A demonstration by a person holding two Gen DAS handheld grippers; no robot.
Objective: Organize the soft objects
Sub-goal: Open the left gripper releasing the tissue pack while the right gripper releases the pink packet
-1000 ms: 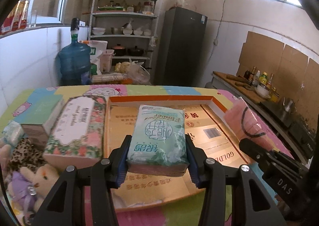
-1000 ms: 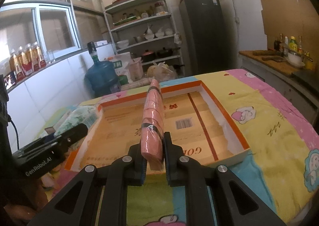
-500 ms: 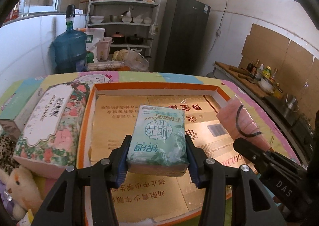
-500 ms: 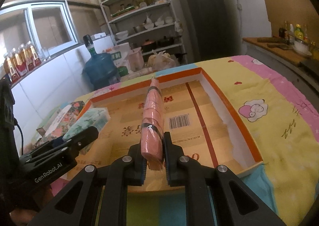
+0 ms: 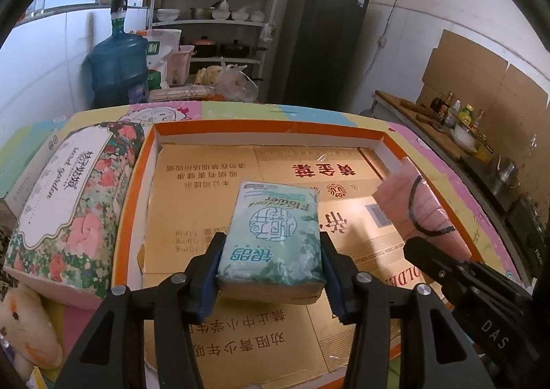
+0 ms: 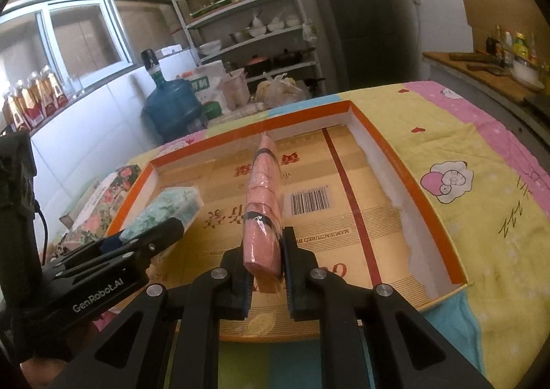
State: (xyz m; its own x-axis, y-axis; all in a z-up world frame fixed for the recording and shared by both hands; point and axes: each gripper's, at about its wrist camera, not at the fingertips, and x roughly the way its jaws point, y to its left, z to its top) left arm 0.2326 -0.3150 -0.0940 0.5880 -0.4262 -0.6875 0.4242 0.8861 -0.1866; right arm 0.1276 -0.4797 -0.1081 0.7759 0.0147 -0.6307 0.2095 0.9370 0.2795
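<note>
Over the cardboard tray (image 5: 137, 182), the left gripper (image 5: 271, 272) pinches a green tissue pack (image 5: 273, 237); the right gripper (image 6: 264, 268) pinches a pink pack (image 6: 263, 203). Lower each flat, well apart, then release.

Left gripper (image 5: 271, 272): black angular arms, blue pads (image 5: 208, 280), silver screws, white "GenRobot.AI" lettering on side, thin black cable behind. Right gripper (image 6: 264, 272): same black frame, blue pads, silver screws, "DAS" marking.
</note>
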